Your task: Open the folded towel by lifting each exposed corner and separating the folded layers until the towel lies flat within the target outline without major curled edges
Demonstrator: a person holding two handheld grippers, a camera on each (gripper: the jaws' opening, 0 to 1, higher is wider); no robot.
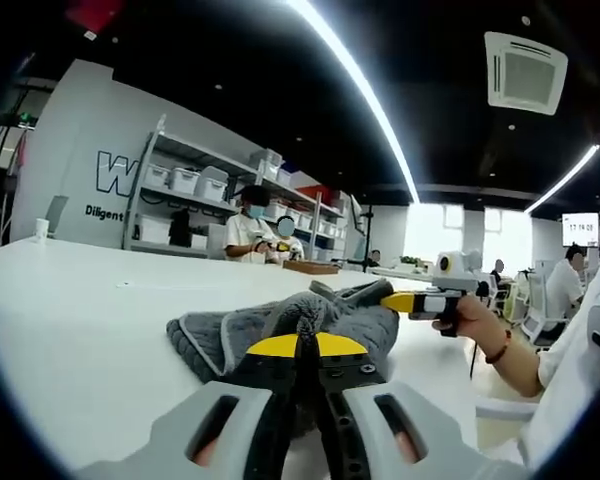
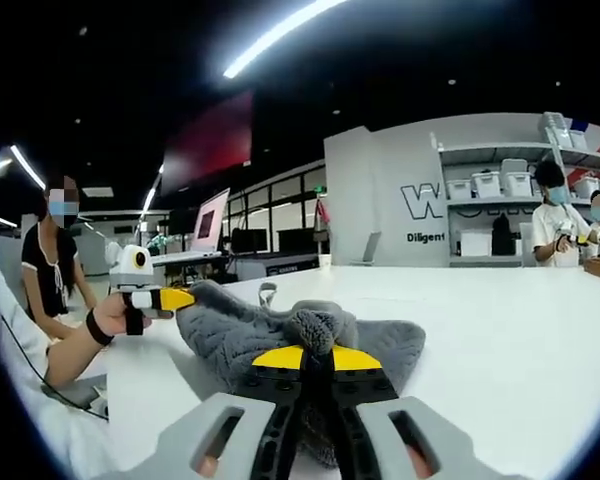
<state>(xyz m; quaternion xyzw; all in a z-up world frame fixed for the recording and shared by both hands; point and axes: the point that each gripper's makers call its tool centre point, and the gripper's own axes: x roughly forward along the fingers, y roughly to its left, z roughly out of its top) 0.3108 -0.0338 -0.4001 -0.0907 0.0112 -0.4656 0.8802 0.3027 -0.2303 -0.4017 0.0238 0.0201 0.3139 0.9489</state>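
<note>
The left hand-held gripper (image 1: 298,352) and right hand-held gripper (image 2: 316,362) are shown with jaws closed on opposite edges of the bunched grey towel (image 1: 280,325), held between them on the white table (image 1: 80,330).

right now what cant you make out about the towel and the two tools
- Left gripper view: the left tool's tips are buried in the gray towel, so the held layer is hidden.
- Right gripper view: the right tool covers the towel's near edge.
- Both views: no target outline can be made out on the white table; the towel's underside is hidden.
</note>
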